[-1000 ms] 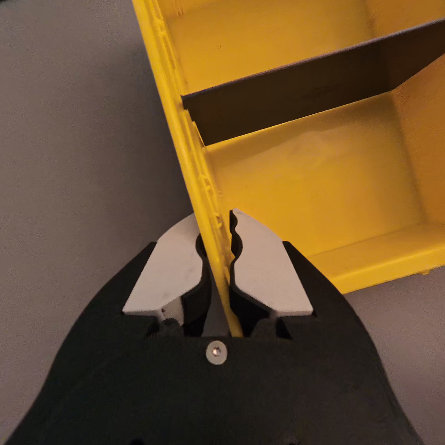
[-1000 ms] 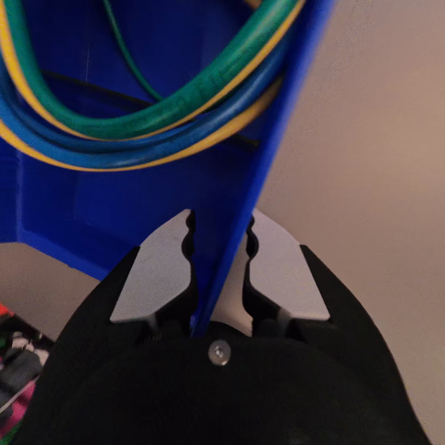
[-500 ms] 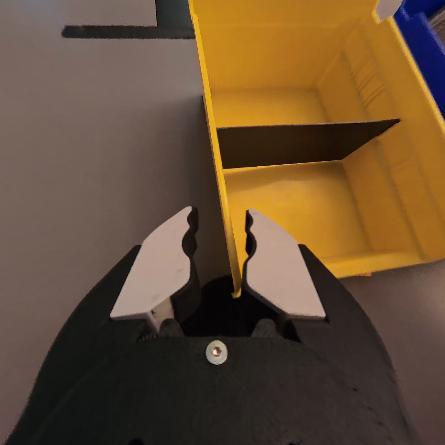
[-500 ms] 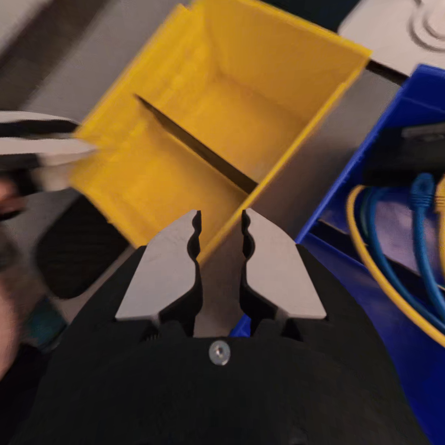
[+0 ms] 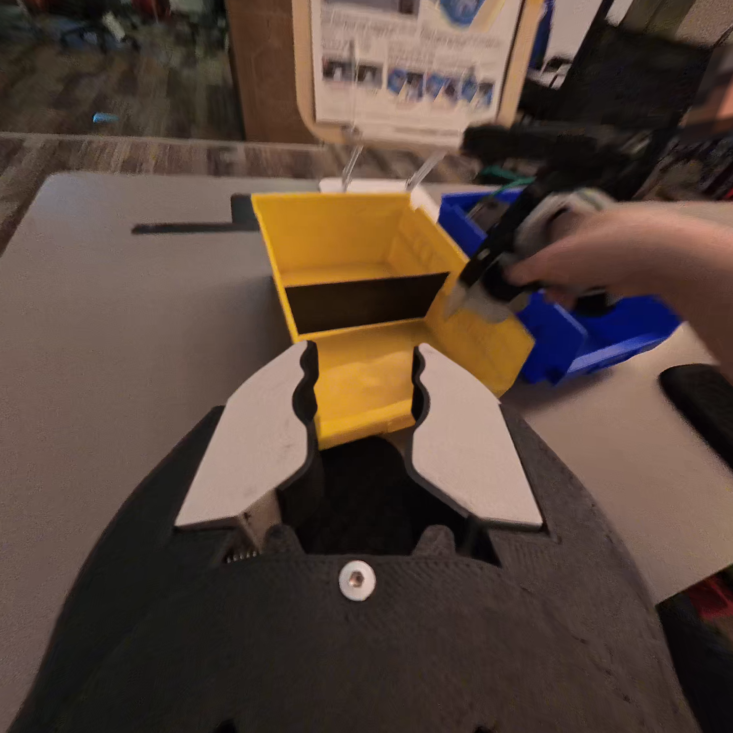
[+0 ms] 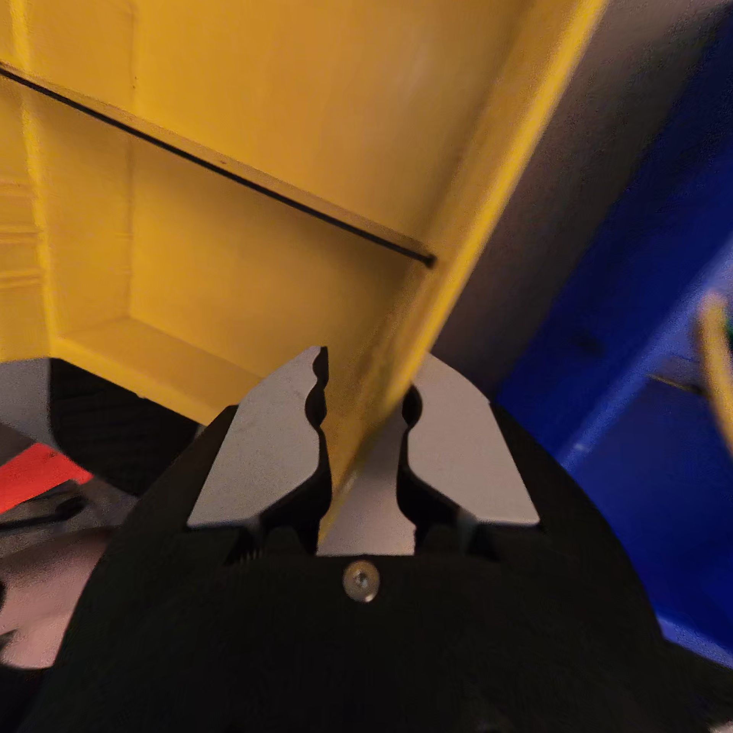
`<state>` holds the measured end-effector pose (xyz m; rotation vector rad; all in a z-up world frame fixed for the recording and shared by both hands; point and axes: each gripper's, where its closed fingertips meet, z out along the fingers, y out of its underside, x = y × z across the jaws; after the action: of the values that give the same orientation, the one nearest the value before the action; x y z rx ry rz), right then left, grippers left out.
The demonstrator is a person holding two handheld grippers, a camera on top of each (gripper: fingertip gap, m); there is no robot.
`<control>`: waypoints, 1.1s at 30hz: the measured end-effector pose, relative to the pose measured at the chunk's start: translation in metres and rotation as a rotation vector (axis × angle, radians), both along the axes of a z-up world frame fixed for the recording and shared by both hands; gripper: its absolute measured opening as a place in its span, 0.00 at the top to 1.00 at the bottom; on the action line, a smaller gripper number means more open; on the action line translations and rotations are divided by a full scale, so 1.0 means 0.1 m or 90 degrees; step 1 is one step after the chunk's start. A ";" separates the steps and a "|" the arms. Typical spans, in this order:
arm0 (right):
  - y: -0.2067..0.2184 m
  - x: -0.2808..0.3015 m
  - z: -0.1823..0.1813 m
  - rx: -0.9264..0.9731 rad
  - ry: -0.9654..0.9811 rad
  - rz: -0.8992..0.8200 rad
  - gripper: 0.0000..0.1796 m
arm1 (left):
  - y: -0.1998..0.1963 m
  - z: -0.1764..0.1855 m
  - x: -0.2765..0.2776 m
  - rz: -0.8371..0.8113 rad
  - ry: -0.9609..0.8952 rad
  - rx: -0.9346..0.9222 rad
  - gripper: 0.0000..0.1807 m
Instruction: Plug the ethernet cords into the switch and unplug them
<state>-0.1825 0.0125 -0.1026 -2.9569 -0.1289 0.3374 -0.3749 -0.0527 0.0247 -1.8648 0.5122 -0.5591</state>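
Observation:
An empty yellow bin (image 5: 337,230) with a black divider (image 5: 365,301) stands on the grey table. My left gripper (image 5: 365,357) is open and empty, just in front of the bin's near wall. My right gripper (image 6: 369,373) is open and straddles the yellow bin's right wall (image 6: 476,198); it also shows in the left wrist view (image 5: 472,301), held by a hand (image 5: 595,258). A blue bin (image 6: 634,277) stands right of the yellow one, and a blurred yellow cord (image 6: 714,357) shows in it. I cannot make out the switch.
The blue bin (image 5: 595,333) touches or nearly touches the yellow bin's right side. A board on a stand (image 5: 404,59) rises behind the bins. A black pad (image 5: 698,396) lies at the table's right. The table edge is near at lower right. The tips of one gripper are about 25 cm away from the tips of the other.
My left gripper let go of the yellow bin's left wall and pulled back. My right gripper left the blue bin's wall and came over the yellow bin's right wall.

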 end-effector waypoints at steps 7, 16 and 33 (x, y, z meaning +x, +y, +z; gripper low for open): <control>0.10 0.01 -0.36 -0.088 -0.007 -0.015 0.94 | -0.11 0.37 -0.12 0.024 -0.027 0.142 0.73; 0.21 -0.10 -0.15 -0.146 0.070 0.036 0.97 | -0.29 0.57 -0.29 0.072 -0.060 0.122 0.68; -0.56 3.16 2.64 0.014 0.078 -0.060 0.98 | 0.31 -0.40 2.20 -0.223 -0.011 -0.259 0.51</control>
<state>0.1334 -0.0435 0.1618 -2.8981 0.0228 0.4998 -0.1549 -0.0214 -0.0150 -2.1637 0.7646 -0.9684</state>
